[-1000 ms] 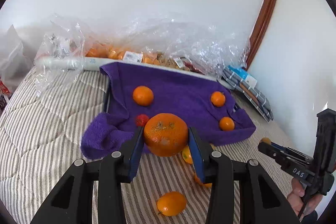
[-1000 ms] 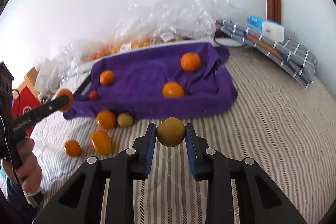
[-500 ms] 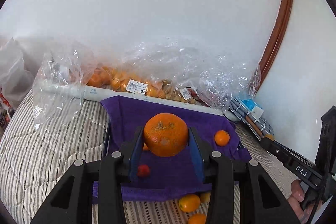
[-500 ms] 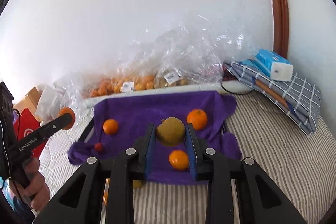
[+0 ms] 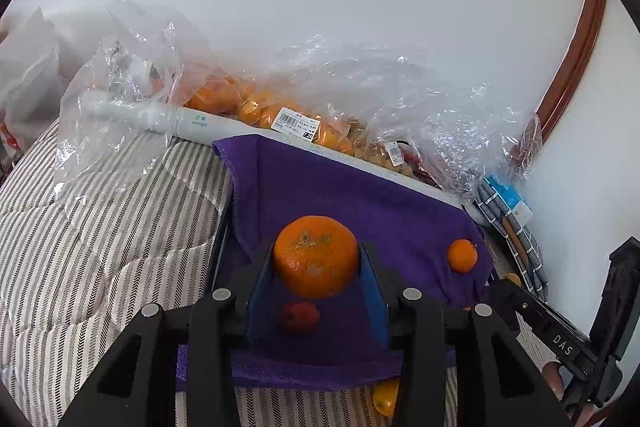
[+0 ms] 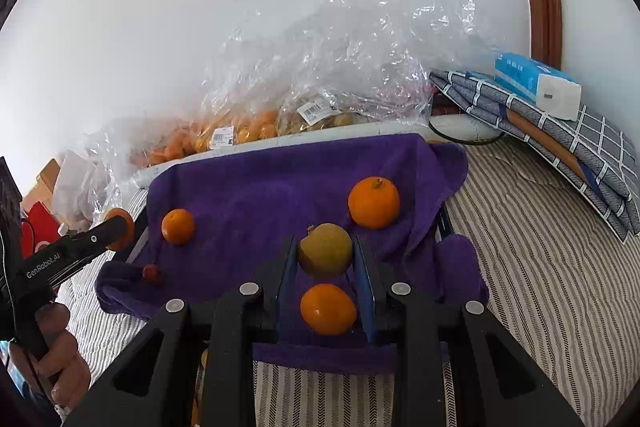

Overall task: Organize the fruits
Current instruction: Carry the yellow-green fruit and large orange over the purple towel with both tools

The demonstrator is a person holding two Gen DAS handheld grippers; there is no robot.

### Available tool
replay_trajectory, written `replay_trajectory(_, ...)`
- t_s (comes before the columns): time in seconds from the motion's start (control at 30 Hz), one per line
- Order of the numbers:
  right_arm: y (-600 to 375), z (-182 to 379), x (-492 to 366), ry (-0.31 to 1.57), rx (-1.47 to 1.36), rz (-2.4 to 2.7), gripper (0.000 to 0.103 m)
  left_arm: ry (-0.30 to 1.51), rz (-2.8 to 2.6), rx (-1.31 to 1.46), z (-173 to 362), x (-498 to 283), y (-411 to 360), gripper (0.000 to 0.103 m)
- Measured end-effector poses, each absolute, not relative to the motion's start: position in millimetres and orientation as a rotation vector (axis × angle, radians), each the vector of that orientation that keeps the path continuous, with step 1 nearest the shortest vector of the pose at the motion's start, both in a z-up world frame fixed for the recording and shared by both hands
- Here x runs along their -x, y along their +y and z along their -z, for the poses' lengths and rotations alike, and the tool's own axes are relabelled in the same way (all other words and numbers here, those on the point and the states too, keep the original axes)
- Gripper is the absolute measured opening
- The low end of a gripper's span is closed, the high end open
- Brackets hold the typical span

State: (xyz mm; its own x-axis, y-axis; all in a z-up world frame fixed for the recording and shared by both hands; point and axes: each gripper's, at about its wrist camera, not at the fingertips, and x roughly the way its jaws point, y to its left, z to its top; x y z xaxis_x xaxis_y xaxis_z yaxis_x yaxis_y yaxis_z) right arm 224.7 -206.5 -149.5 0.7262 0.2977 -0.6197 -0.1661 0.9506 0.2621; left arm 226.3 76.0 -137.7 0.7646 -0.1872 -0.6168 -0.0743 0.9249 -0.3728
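Note:
My left gripper (image 5: 316,267) is shut on a large orange (image 5: 316,255) and holds it above the near left part of the purple towel (image 5: 360,195). A small red fruit (image 5: 300,315) lies on the towel under it. My right gripper (image 6: 325,259) is shut on a yellow-green fruit (image 6: 325,254) above the towel (image 6: 260,195). On the towel lie an orange (image 6: 373,202) at the right, a smaller one (image 6: 178,226) at the left, one (image 6: 328,309) below my right gripper, and the red fruit (image 6: 151,272).
Clear plastic bags of oranges (image 6: 240,131) lie against the wall behind the towel. A checked cloth (image 6: 560,131) with a blue tissue pack (image 6: 536,83) is at the right. An orange (image 5: 386,397) lies on the striped bedcover (image 5: 100,247) in front of the towel.
Both grippers have moved forward over the towel with their fruit still held. The loose fruit on the bedcover has dropped behind, mostly out of view.

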Motion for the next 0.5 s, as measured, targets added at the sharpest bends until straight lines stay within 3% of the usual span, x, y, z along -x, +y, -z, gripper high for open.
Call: replay_trajectory(0.5,-197.3,170.0,-231.1,0.787,-0.141,-0.229,0.028,0.779,0.062,0.286,152.2,-235.0,52.3,0.040)
